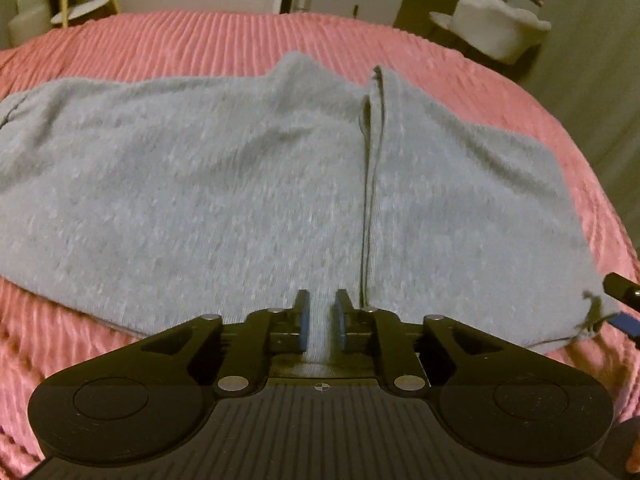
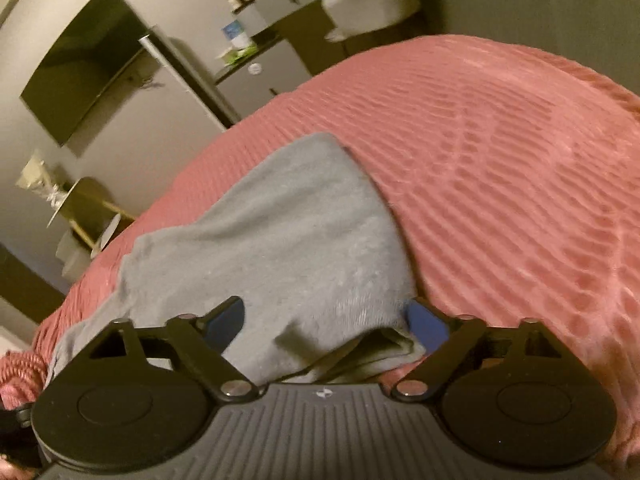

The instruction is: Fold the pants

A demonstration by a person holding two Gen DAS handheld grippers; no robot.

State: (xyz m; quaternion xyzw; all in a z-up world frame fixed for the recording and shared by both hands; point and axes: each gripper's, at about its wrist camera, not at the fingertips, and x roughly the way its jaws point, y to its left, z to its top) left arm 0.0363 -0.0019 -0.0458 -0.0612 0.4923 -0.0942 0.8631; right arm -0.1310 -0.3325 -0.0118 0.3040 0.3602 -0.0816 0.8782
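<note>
Grey knit pants [image 1: 240, 184], soft fleecy fabric, lie spread across the ribbed pink bedspread [image 1: 200, 44]. A folded edge with a dark seam runs near-to-far, right of centre. My left pads pinch a strip of the near hem. In the right wrist view the cloth's near corner is doubled over, layers gaping, between my spread right pads.

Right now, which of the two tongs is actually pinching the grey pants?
The left tongs: their blue pads are shut on a narrow ridge of the grey pants. The right tongs stand wide apart, with cloth lying loose between them.
</note>
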